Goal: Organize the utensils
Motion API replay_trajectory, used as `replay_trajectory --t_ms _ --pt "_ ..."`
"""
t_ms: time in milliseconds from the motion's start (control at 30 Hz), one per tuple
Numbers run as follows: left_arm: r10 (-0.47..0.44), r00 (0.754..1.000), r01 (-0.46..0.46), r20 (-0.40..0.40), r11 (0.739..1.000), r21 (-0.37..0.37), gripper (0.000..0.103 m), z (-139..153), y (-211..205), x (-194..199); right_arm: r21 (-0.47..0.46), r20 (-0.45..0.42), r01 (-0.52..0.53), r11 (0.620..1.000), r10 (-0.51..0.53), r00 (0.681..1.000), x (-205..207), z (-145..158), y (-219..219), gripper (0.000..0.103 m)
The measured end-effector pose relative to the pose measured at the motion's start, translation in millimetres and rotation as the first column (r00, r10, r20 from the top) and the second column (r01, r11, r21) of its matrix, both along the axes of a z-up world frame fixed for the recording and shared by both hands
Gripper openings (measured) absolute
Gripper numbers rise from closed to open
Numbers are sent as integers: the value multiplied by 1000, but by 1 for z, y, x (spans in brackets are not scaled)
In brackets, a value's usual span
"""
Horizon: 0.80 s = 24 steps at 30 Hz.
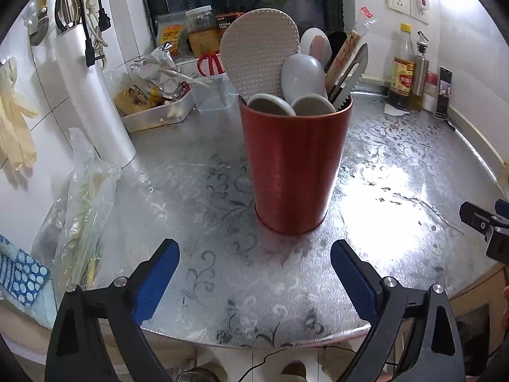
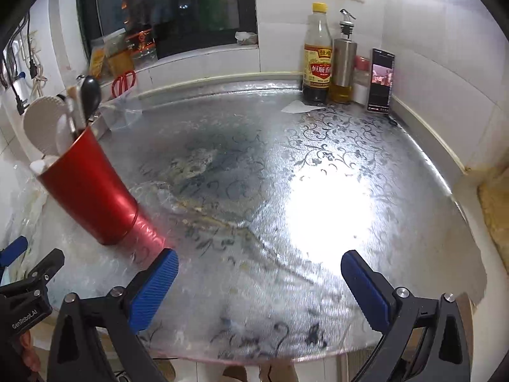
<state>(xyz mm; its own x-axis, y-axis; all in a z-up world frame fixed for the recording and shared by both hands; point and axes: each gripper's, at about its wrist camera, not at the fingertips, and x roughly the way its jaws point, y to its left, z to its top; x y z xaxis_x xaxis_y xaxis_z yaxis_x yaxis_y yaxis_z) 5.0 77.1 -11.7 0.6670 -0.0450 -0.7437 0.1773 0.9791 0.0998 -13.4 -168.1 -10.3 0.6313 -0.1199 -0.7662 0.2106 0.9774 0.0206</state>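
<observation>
Utensils (image 1: 280, 63) are standing bowl-up, probably for drainage, in the tall red metal cup (image 1: 294, 165) on the silver floral-patterned surface (image 1: 397, 172). Left claw (image 1: 254, 273) and right claw (image 2: 259, 283) are hanging open, empty.

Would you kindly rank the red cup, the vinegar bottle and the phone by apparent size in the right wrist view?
1. Red cup, though it is nearest the camera.
2. Vinegar bottle.
3. Phone.
</observation>
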Motion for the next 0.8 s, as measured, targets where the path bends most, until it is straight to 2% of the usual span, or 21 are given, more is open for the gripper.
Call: replay_trajectory --t_ms 133,400,800 --pt "-14 1000 14 -2 1000 -16 96 5 0 11 -27 10 14 1000 -14 1000 -15 4 8 103" --pt "-33 999 33 -11 999 -34 96 3 7 4 -57 26 30 998 -28 999 -35 7 21 103" --pt "-49 999 49 2 998 -39 96 5 14 0 -81 33 13 997 -10 999 -46 9 38 103"
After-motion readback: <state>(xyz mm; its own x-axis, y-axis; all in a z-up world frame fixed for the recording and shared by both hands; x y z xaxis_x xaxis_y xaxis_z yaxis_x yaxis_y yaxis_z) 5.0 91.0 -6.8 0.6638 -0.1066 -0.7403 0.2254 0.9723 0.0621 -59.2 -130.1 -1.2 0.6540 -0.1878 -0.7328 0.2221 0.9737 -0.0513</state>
